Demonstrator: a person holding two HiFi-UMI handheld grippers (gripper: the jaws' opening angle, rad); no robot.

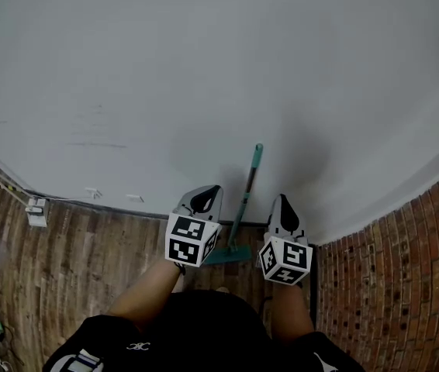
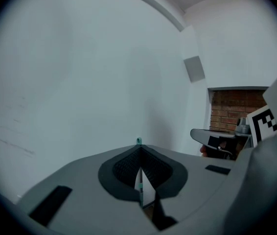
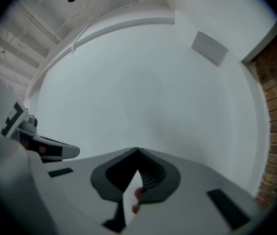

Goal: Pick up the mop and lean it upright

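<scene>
The mop stood upright against the white wall, just ahead of and between the left gripper and the right gripper, whose jaws were pressed together and held nothing, so the job looked done.

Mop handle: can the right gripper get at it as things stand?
Probably yes. The mop leans on the wall beside the right gripper, nothing between them; its jaws are shut and must open first.
</scene>
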